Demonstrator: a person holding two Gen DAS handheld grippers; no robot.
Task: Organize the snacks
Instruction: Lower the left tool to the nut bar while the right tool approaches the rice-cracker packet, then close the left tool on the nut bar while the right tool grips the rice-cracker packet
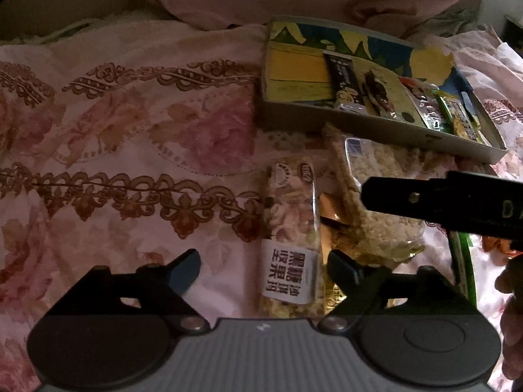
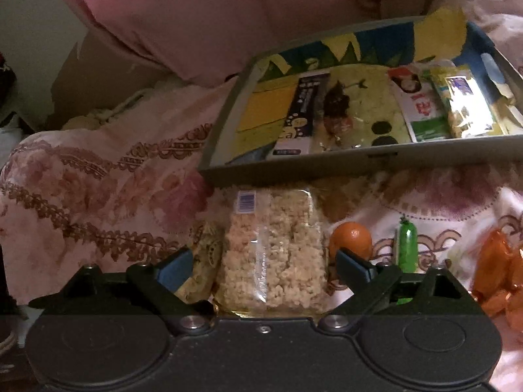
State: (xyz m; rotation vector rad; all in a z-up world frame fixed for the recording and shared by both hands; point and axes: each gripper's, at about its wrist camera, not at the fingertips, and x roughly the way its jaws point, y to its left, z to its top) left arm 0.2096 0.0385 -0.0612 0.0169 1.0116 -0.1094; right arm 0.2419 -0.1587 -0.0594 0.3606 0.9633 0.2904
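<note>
A long clear nut bar (image 1: 291,235) with a white label lies on the floral bedspread between the fingers of my left gripper (image 1: 264,269). That gripper is open, and the bar lies nearer its right finger, untouched. Beside it lies a clear pack of puffed rice cakes (image 1: 376,196), with one black finger (image 1: 425,201) of my right gripper over it. In the right wrist view the rice cake pack (image 2: 271,254) sits between the spread fingers of my right gripper (image 2: 264,266), which is open. Behind stands a grey tray (image 2: 294,166) holding a dark bar (image 2: 300,114) and several packets (image 2: 421,111).
A tangerine (image 2: 351,238), a small green tube (image 2: 406,245) and orange-wrapped sweets (image 2: 500,268) lie to the right on the bedspread (image 1: 130,130). A pink pillow (image 2: 196,16) lies behind the tray. The tray's near wall (image 1: 327,121) rises just past the snacks.
</note>
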